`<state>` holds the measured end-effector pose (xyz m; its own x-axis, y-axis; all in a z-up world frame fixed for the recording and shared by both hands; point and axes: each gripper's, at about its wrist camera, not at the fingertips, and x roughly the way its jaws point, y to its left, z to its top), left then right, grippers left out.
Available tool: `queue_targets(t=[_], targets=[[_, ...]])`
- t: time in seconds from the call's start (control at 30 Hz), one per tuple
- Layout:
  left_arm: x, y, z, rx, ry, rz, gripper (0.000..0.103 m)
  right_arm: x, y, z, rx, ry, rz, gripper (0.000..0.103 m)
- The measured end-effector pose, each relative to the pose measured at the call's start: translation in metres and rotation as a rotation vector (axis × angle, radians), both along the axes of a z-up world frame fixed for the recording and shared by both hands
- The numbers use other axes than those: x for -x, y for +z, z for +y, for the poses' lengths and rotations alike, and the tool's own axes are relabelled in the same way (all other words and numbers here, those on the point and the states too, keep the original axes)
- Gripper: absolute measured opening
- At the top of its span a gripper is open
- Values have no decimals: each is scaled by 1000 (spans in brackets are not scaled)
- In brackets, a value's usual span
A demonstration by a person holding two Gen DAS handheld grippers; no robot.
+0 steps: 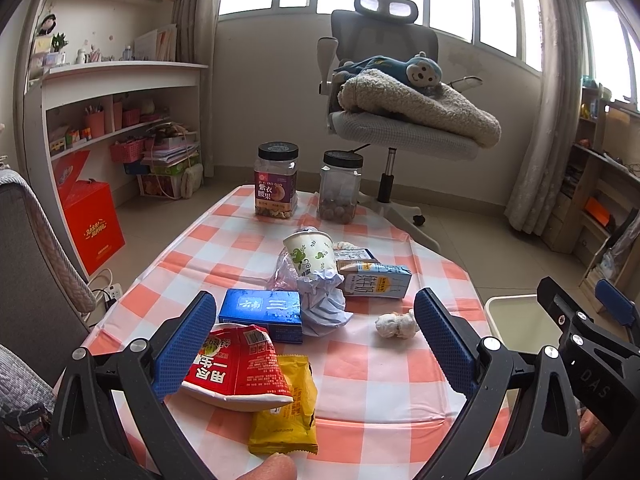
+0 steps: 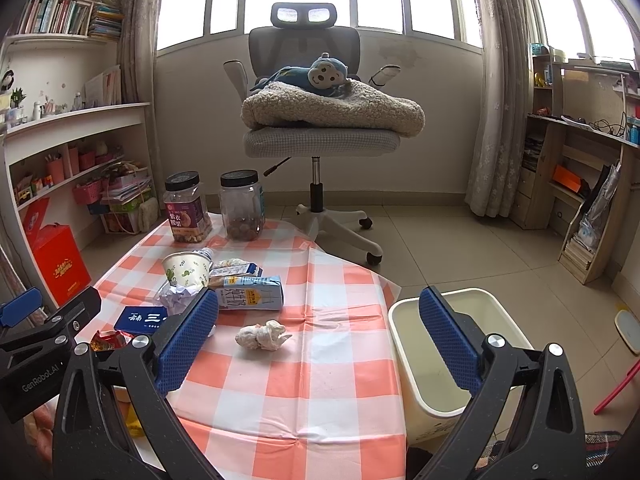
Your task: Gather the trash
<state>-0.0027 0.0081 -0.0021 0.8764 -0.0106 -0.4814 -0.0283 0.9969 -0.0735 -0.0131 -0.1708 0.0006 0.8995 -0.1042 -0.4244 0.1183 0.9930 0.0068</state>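
2 low wrist views facing chair [image 1: 384, 92], sharing table [image 1: 360, 364]

Orange-and-white checked tablecloth [image 1: 360, 376], red packet [image 1: 236, 372], yellow wrapper [image 1: 288, 416], blue box [image 1: 262, 312], cream bin [image 2: 492, 312].

A grey office chair [image 2: 316, 92] stands on the tiled floor beyond the far end of the checked tablecloth [image 2: 320, 392], its seat piled with a cream fleece blanket [image 2: 340, 110] and a blue monkey plush [image 2: 320, 74] on top. Near the chair's base, on the cloth's far edge, two black-lidded clear jars stand side by side: a labelled nut jar [image 2: 186, 208] and a plainer jar [image 2: 242, 210]. Left of the chair rise white shelves [image 2: 72, 120], with a red gift box [image 2: 54, 258] on the floor below
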Motion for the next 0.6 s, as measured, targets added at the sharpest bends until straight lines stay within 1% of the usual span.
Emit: queue_targets(t=[0.27,0.47,0.6], targets=[[1,-2,2,0,1,2,96,0,0,0,-2,2,2,96],[8,-12,11,2,7,9,96,0,-1,0,-3,2,3,96],[10,-13,13,0,8,16,96,0,-2,0,-2,1,5,96]])
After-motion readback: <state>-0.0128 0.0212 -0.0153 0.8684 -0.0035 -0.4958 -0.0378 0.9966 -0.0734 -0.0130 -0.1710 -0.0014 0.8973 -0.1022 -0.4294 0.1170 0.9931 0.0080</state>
